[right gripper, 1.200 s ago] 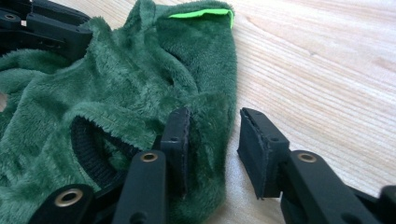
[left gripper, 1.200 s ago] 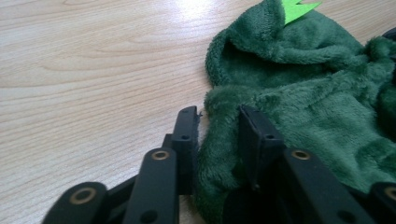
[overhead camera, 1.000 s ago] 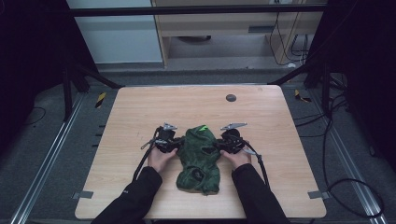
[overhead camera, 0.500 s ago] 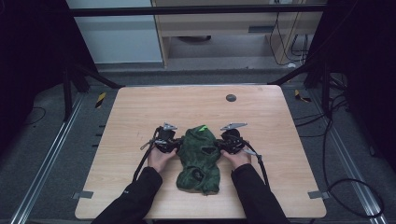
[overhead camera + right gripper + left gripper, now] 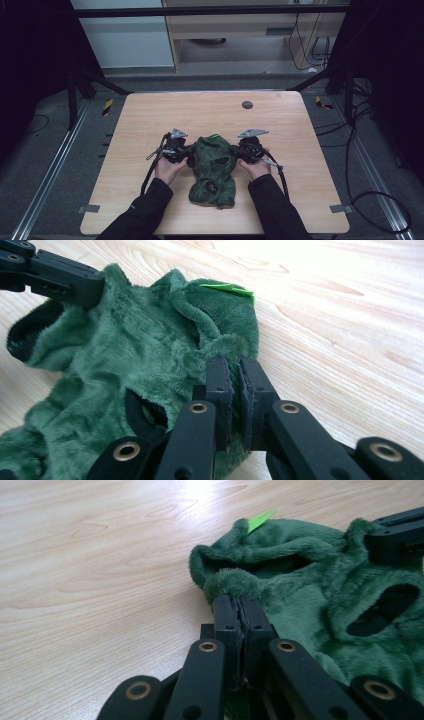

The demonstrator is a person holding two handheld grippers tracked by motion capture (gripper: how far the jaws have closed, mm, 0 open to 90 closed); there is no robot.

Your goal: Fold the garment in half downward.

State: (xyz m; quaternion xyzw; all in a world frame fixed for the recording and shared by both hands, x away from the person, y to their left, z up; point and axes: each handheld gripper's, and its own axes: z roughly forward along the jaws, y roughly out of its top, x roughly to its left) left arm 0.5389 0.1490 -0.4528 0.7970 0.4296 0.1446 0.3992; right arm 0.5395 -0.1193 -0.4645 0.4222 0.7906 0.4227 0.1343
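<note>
2 grippers, left gripper (image 5: pixel 189 159) and right gripper (image 5: pixel 235 152), each clamped on an opposite edge of a green fleece garment (image 5: pixel 214 170), probably to lift and spread it.

Green garment (image 5: pixel 320 595) showing as plush, fuzzy cloth with a smooth bright green tag (image 5: pixel 261 520); table (image 5: pixel 210 112) looking like pale wood-grain laminate, satin sheen; left gripper (image 5: pixel 239 600) and right gripper (image 5: pixel 235 365) appearing matt black plastic with brassy rivets
</note>
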